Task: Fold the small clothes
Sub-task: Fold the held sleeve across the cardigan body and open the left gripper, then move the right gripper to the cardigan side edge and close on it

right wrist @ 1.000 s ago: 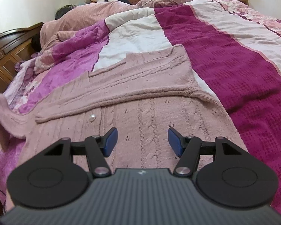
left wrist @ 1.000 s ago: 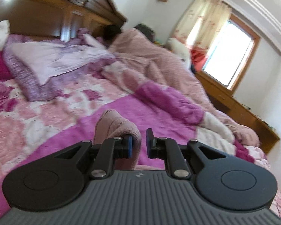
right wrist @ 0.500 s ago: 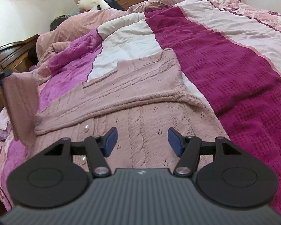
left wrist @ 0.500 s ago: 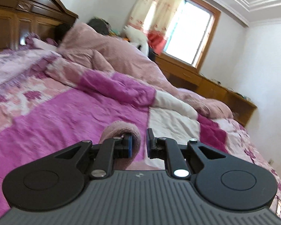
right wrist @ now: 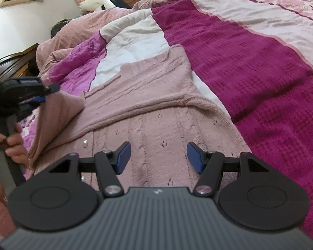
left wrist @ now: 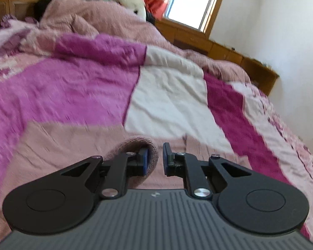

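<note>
A pink cable-knit cardigan (right wrist: 148,95) lies spread on the bed, one sleeve folded across its body. My left gripper (left wrist: 155,159) is shut on the other pink sleeve (left wrist: 135,145), whose cuff bulges up around the left pad. In the right wrist view that same left gripper (right wrist: 39,98) holds the sleeve (right wrist: 58,112) lifted at the cardigan's left side, with a hand (right wrist: 12,143) on its handle. My right gripper (right wrist: 158,156) hovers open just above the cardigan's lower body, nothing between its blue pads.
The quilt (right wrist: 250,79) has magenta, white and floral bands. A heaped pink blanket (left wrist: 98,20) lies at the bed's far end, with a white plush toy (left wrist: 133,6) behind it. A wooden headboard (left wrist: 8,2) and a low cabinet (left wrist: 219,48) under the window border the bed.
My left gripper has swung right across the bed and downward, carrying the sleeve over toward the cardigan's body. The right gripper has barely shifted and stays open.
</note>
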Motion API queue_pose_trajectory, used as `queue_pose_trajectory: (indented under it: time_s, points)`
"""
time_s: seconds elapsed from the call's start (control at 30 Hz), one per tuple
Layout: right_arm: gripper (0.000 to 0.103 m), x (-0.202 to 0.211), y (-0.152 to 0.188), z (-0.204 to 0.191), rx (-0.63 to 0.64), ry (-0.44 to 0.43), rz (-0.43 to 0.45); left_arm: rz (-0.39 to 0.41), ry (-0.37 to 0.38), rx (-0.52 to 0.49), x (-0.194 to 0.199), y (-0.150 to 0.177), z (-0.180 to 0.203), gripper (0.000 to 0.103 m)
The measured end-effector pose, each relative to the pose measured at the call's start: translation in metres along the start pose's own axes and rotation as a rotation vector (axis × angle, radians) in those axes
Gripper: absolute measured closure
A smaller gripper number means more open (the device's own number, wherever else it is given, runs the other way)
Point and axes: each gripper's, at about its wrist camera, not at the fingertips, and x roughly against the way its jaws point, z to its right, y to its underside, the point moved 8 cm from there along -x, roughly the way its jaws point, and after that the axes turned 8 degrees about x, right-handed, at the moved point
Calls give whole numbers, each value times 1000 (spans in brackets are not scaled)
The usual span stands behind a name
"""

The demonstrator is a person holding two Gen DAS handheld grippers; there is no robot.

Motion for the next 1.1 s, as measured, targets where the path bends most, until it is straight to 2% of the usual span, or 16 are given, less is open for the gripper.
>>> queue_pose_trajectory:
  time_s: [0.2,0.27,0.37,0.4,0.43,0.57,0.63,0.7,0.93,1.1]
  points:
    - [42,-5,2,3,-26,-18,-13,-65,13,-62,-17,32,13,87]
    - [42,-6,2,2,-20,-18,-14,-103,9,-79,-25,40,14,87]
    - [42,-6,4,3,-16,-17,-15,-188,-12,-54,-39,56,8,85]
    - [42,-6,3,3,-17,-18,-15,-209,-25,-47,-43,61,5,77]
    - [42,-7,3,3,-20,-19,-15,-211,-35,-46,-46,63,2,75]
    - [42,-7,3,4,-24,-19,-14,-236,-2,-52,-45,64,5,53]
    - [42,-7,4,4,-22,-18,-14,-254,-3,-55,-44,64,7,47]
    - [42,-7,4,4,-23,-19,-14,-269,-12,-54,-40,62,7,43]
    - [42,-7,4,3,-13,-11,-15,-308,-30,-60,4,62,-3,41]
    - [41,-5,2,-2,1,-7,-11,-291,-113,-74,38,64,-32,41]
